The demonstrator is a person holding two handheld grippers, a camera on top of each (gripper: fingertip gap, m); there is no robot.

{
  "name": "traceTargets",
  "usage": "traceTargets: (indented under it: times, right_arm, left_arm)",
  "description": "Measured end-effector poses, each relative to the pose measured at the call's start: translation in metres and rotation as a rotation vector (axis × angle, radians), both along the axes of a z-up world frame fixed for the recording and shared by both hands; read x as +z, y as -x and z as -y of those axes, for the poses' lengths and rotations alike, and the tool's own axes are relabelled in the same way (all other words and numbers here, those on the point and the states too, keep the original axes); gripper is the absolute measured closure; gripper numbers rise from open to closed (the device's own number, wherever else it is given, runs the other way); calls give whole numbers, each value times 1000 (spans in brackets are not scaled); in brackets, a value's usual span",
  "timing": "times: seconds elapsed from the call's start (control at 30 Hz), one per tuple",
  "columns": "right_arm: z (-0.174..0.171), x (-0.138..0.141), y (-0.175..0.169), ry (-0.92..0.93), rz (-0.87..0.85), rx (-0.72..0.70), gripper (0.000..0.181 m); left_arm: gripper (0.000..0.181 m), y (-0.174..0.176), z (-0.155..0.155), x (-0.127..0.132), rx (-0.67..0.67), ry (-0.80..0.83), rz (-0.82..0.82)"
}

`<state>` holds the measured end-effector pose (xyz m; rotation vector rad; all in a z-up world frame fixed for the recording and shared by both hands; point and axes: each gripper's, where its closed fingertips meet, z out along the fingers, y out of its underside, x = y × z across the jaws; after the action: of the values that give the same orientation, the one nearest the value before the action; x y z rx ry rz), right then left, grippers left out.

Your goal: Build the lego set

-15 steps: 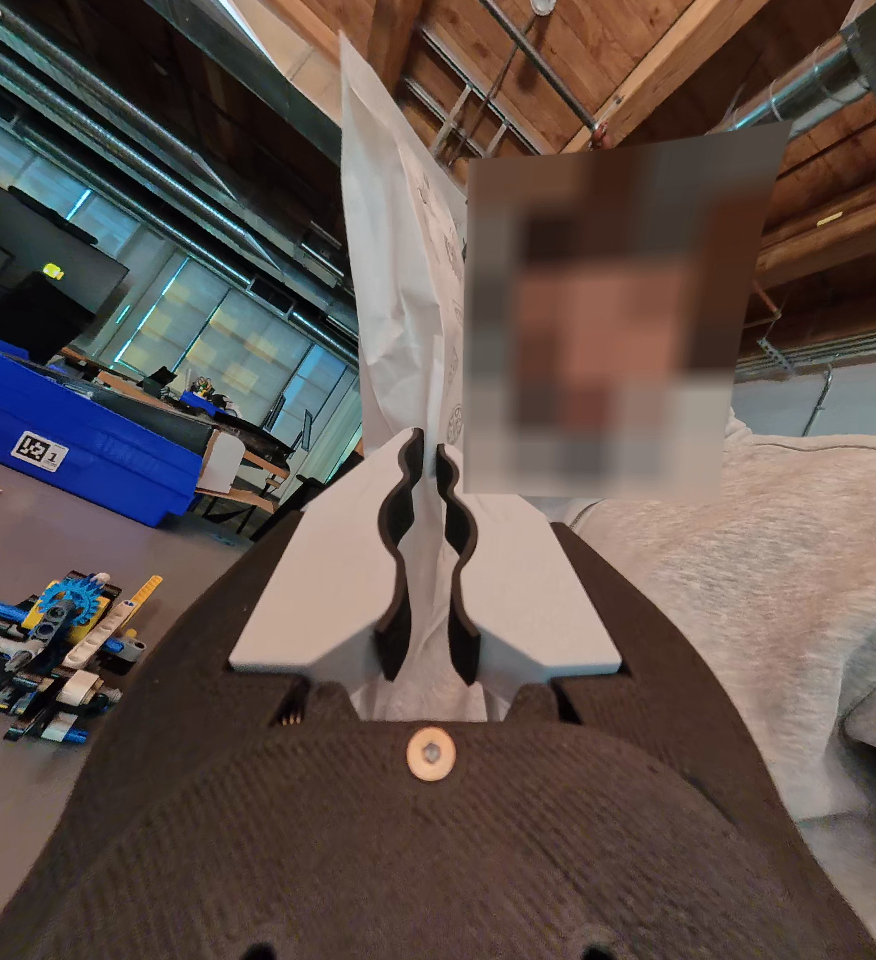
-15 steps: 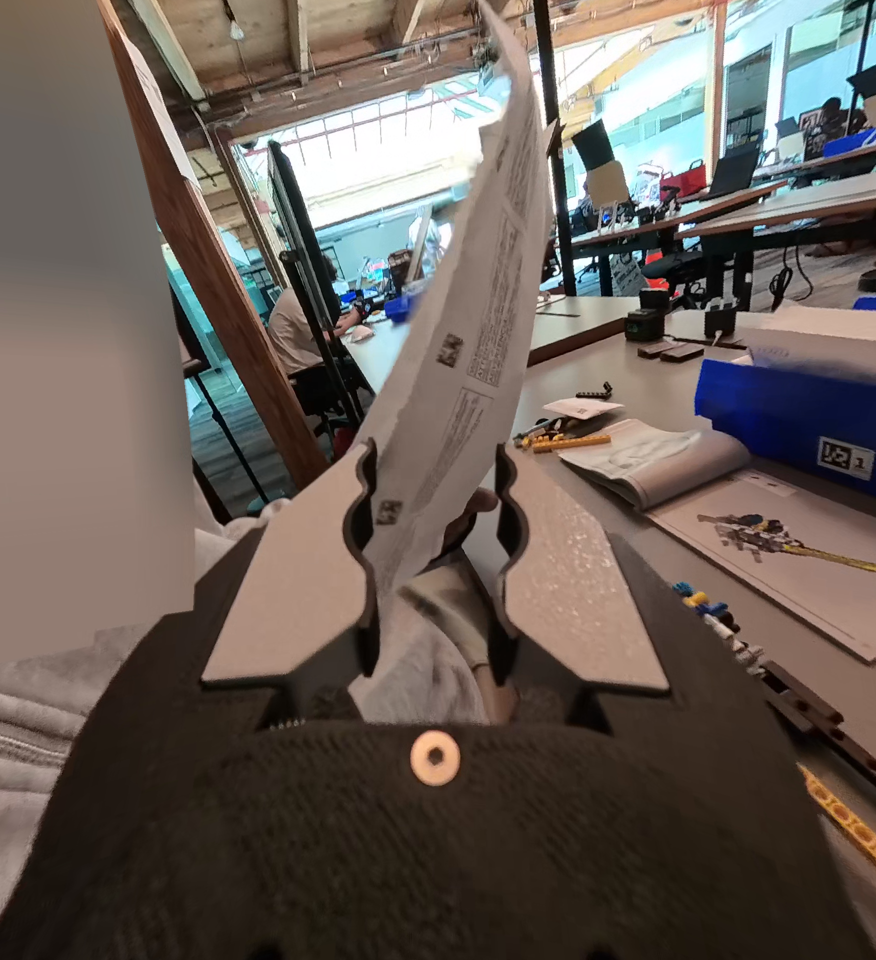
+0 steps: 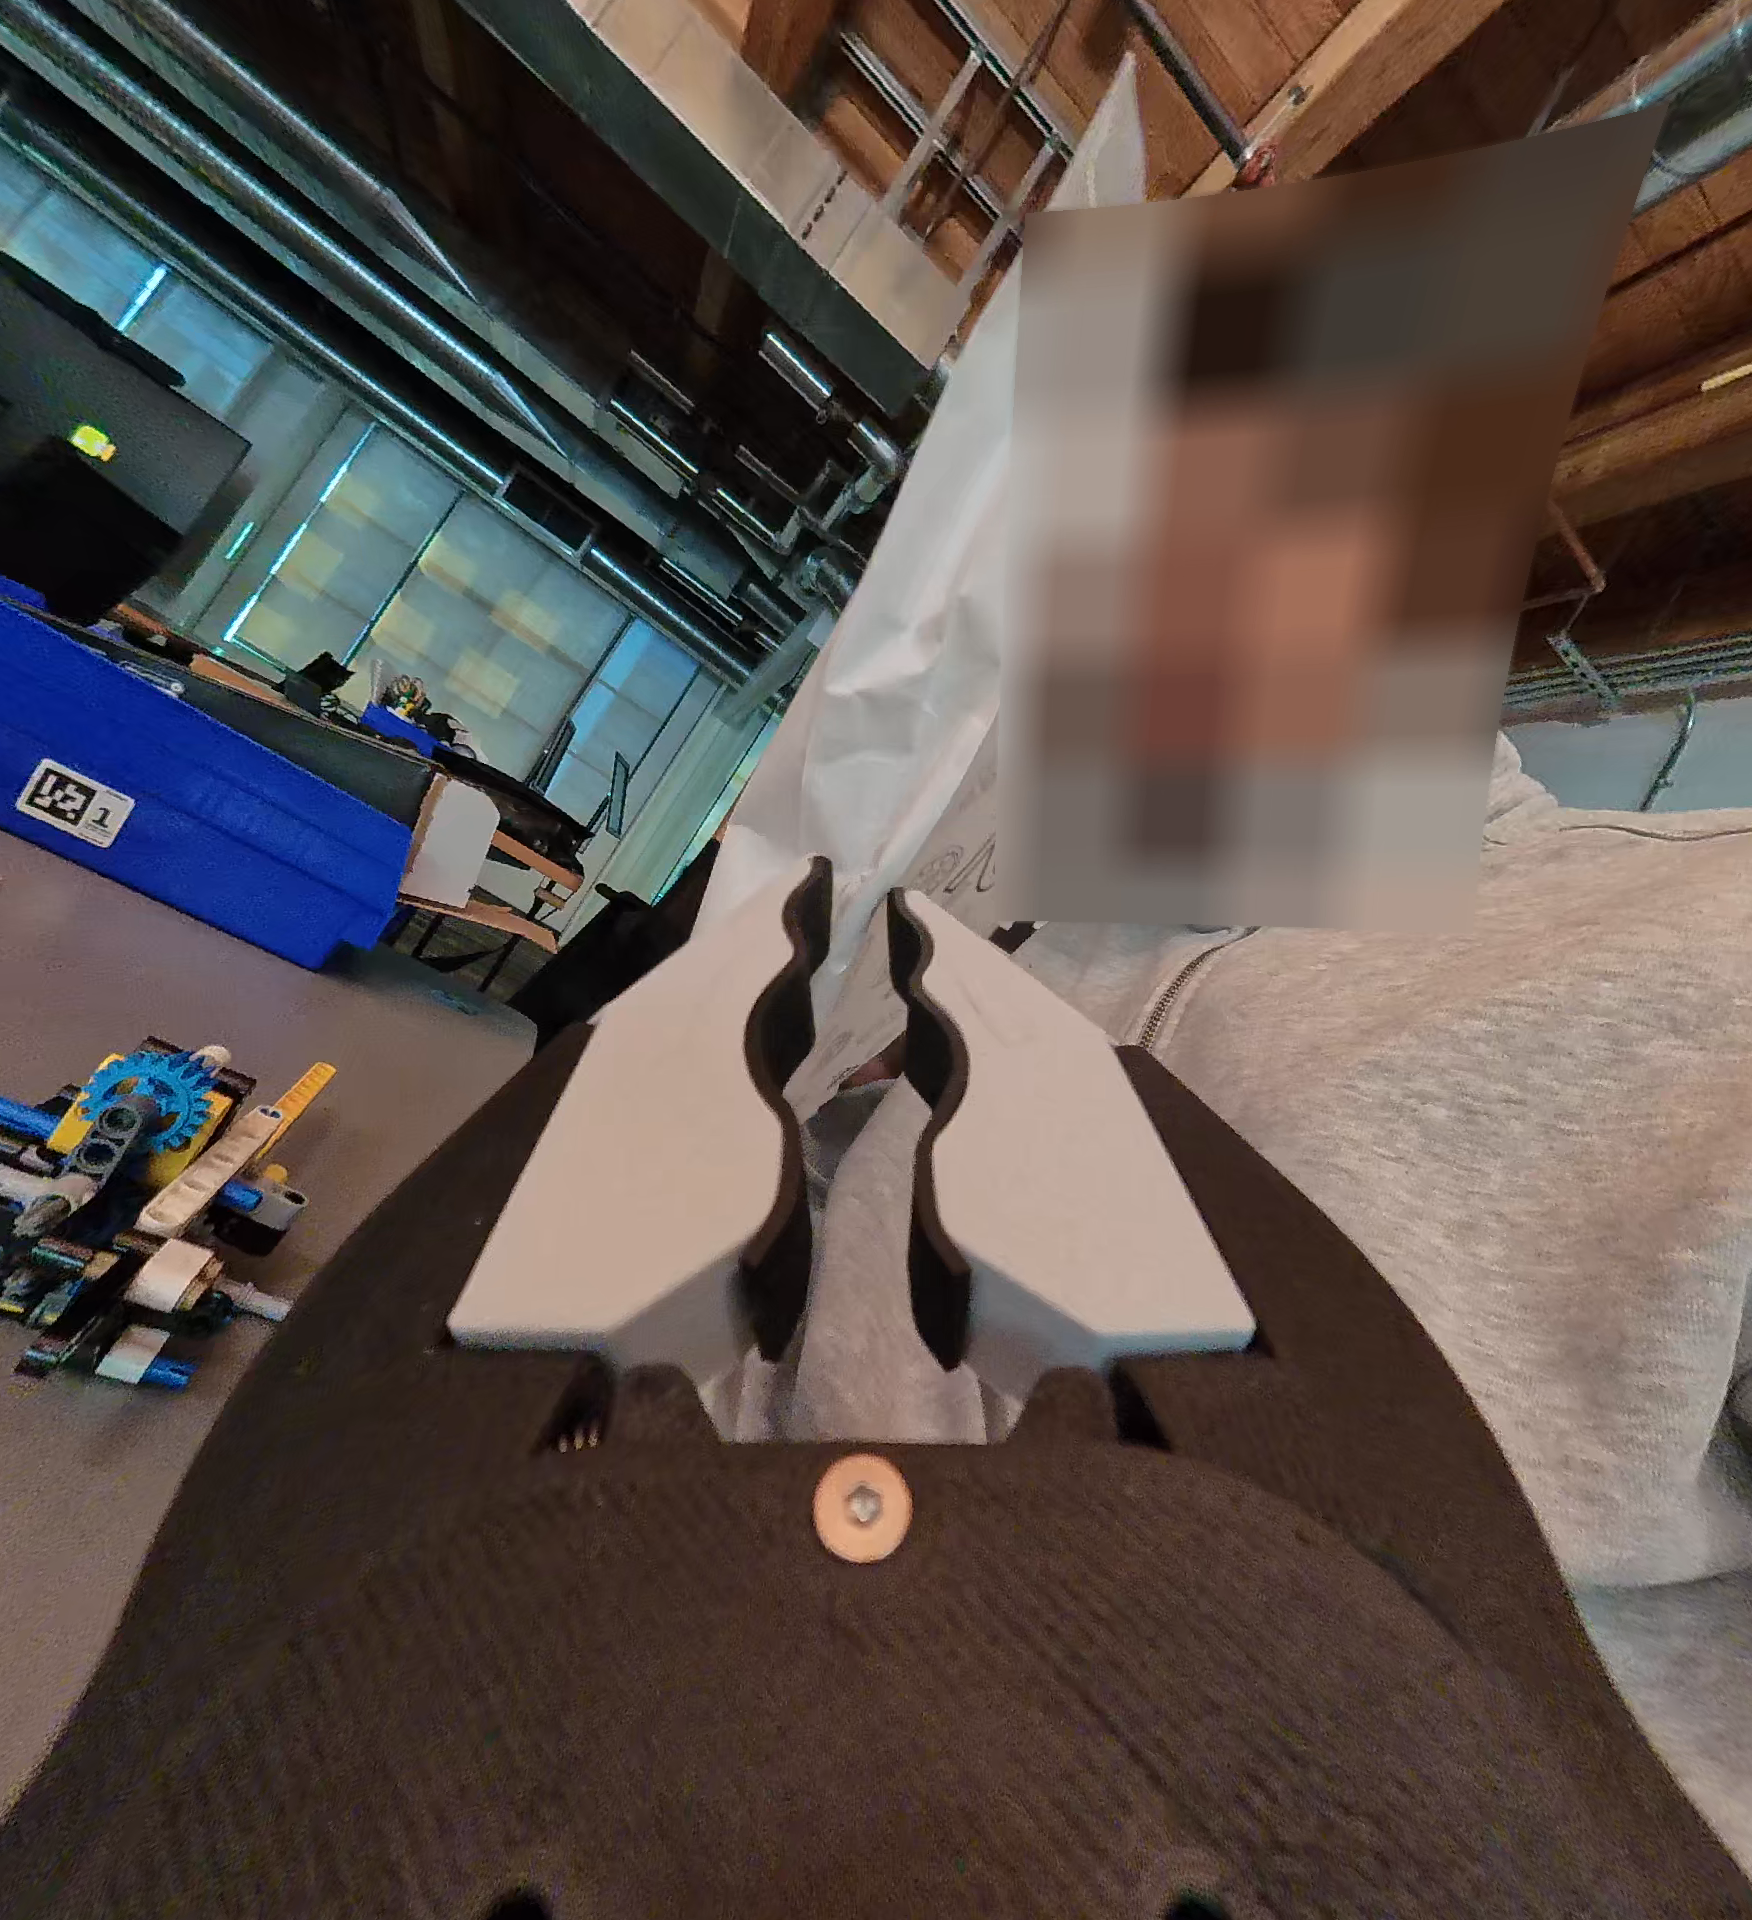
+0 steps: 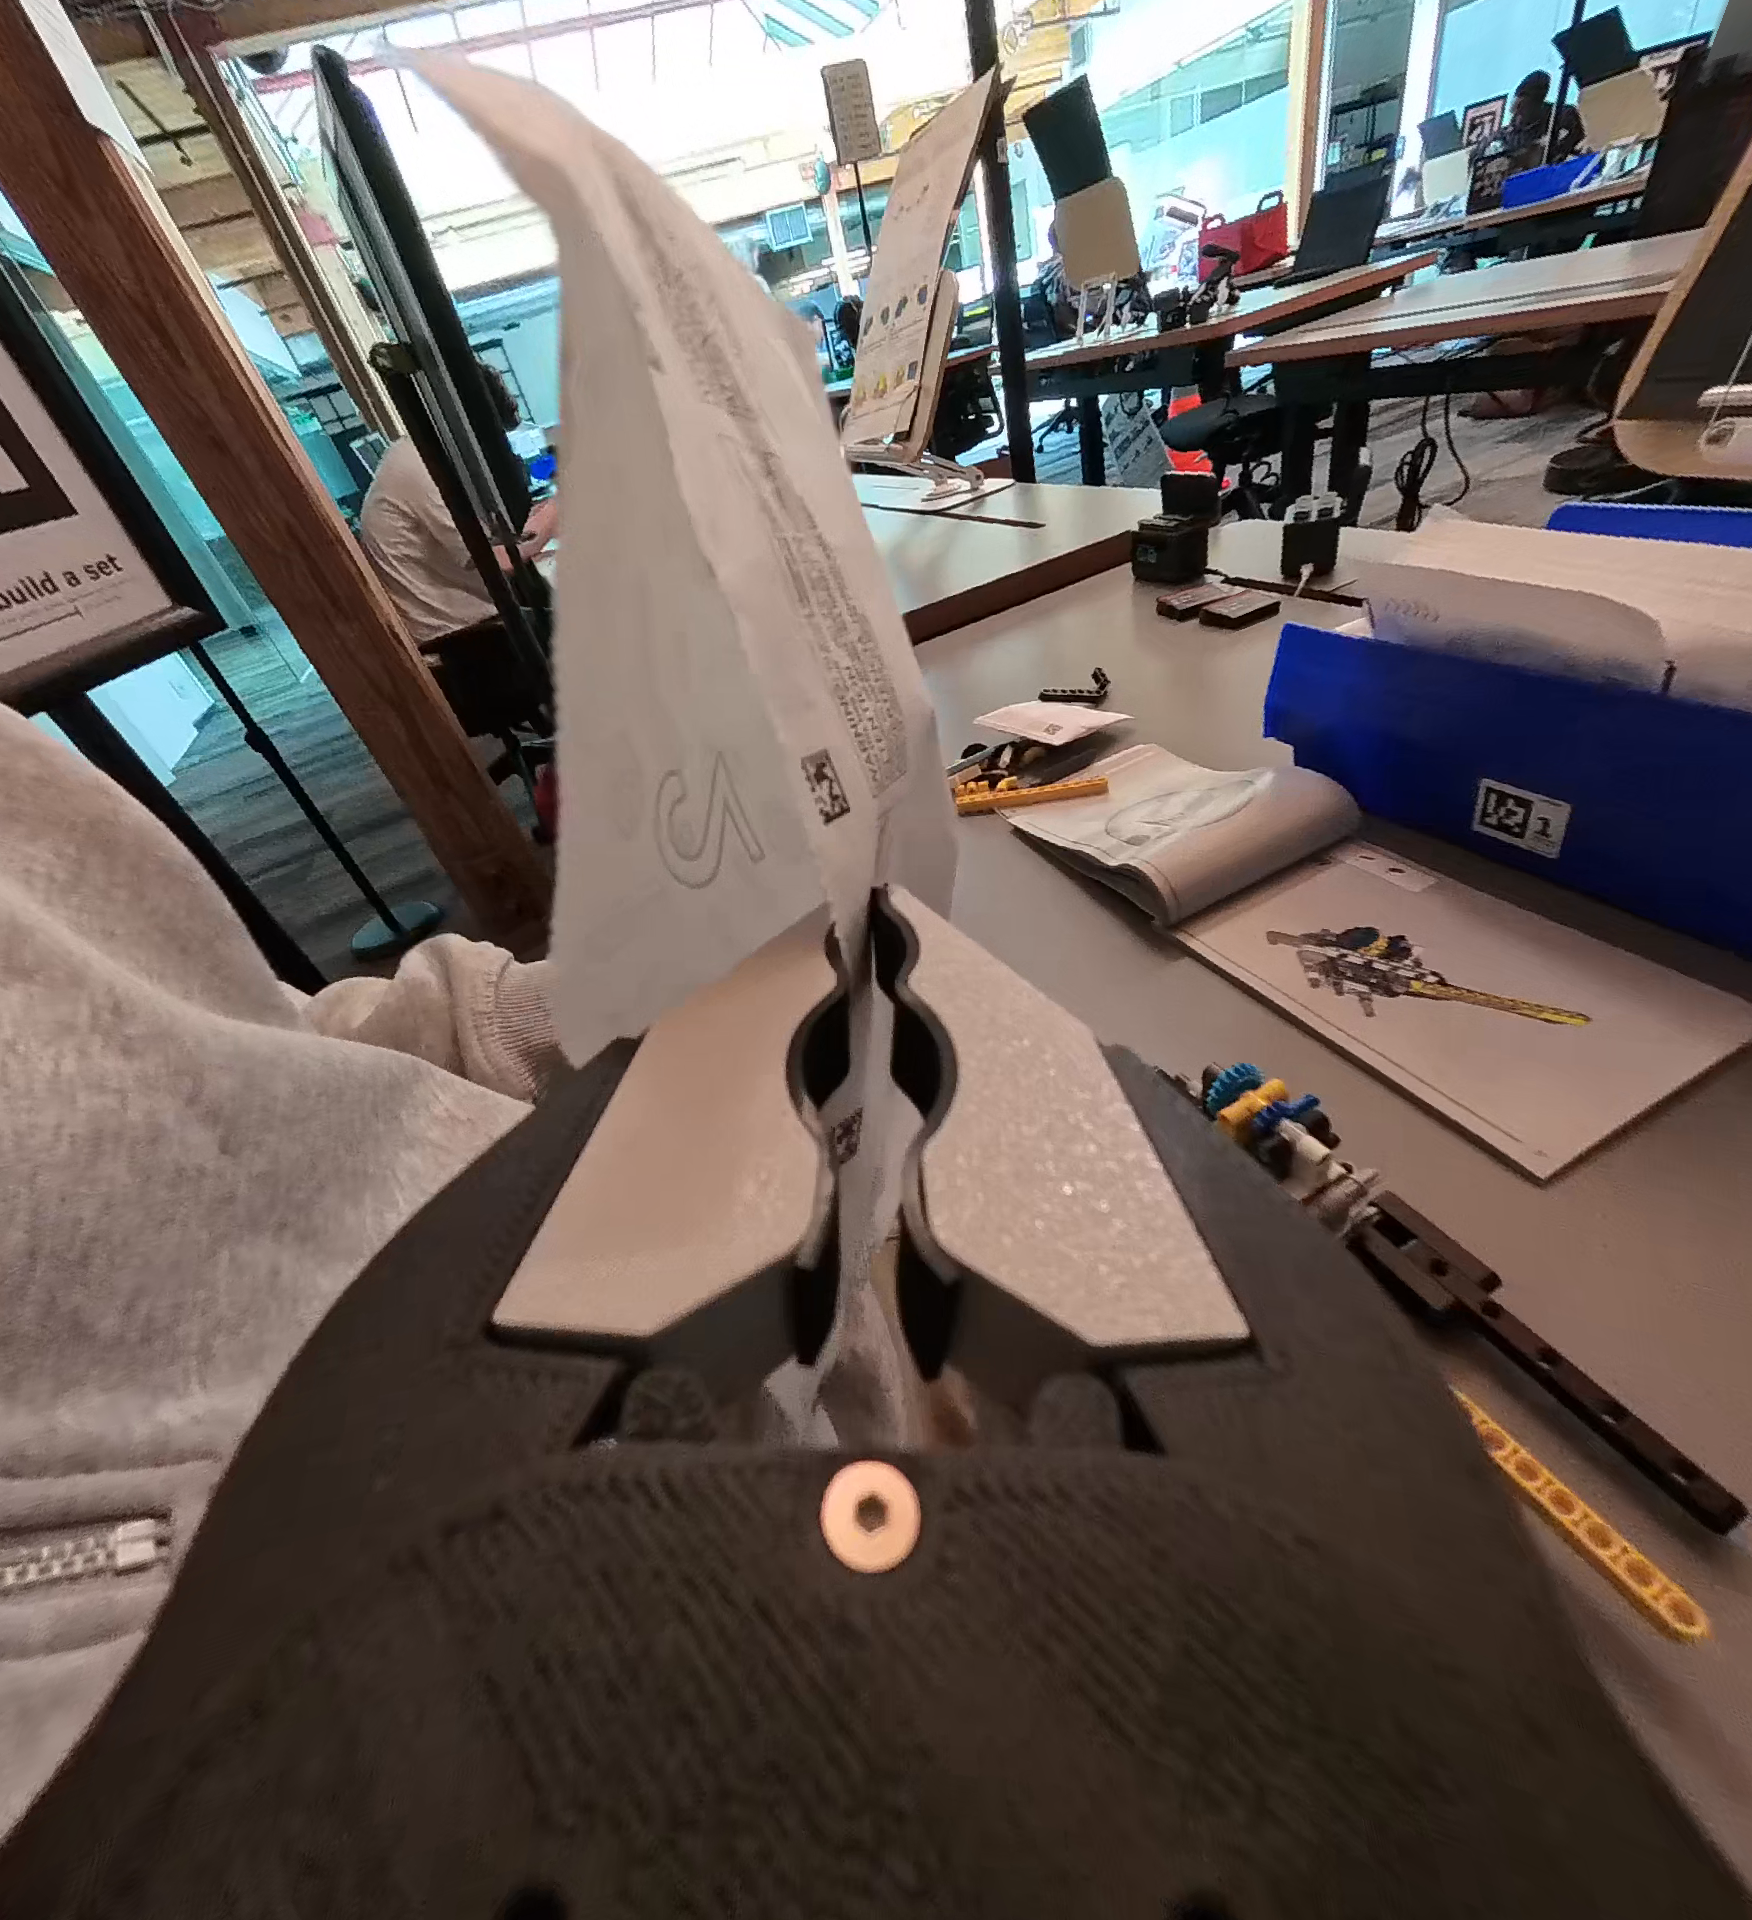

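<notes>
A white paper parts bag (image 4: 706, 582) stands upright in my right gripper (image 4: 870, 914), which is shut on its lower edge. The bag also shows in the left wrist view (image 3: 913, 665), where its bottom corner sits between the tips of my left gripper (image 3: 858, 914). The left jaws stand a narrow gap apart and do not pinch the bag. The part-built lego model (image 3: 113, 1195), with a blue gear and yellow, black and white parts, lies on the grey table (image 3: 124, 987). It shows to the right of the right gripper too (image 4: 1277, 1127).
A blue bin (image 4: 1578, 769) stands at the back of the table, with the open instruction booklet (image 4: 1454, 997) in front of it. A black beam (image 4: 1537, 1361) and a yellow beam (image 4: 1578, 1538) lie near the right gripper. The person's grey sweatshirt (image 3: 1474, 1143) is close behind both grippers. The left gripper's tips are roughly 9 cm from the right gripper's.
My right gripper has shut on the bag, which earlier hung loose between its open fingers. My left gripper has opened a little and the bag has slid up out of its jaws.
</notes>
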<state>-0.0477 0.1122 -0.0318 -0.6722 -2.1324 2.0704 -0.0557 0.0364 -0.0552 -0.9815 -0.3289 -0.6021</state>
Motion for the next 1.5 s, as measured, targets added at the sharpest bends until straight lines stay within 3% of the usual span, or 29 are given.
traceTargets:
  times: [0.3,0.37,0.43,0.8,1.0,1.1,1.23,1.33,1.5]
  right_arm:
    - [-7,6,2,17,12,-20,181]
    - [-7,7,1,21,9,-15,181]
    - [-6,8,-1,25,7,-8,181]
    - [-7,6,1,46,32,1,181]
    - [-10,5,9,92,71,-8,151]
    - [-12,3,14,95,84,-23,146]
    - [-14,2,16,103,92,-25,145]
    - [-12,1,16,99,92,-21,145]
    - [-7,-4,15,84,98,-9,145]
  left_arm:
    - [156,2,-10,-17,25,89,12]
    - [159,2,-14,-21,33,120,2]
    - [178,2,-14,-21,52,119,-24]
    - [181,-1,-9,-12,57,70,-70]
    - [181,10,8,-2,141,88,-79]
    - [181,31,37,4,304,238,-93]
    - [181,80,120,21,655,584,-75]
    - [181,108,193,25,872,933,-24]
    - [181,125,293,0,1052,1657,15]
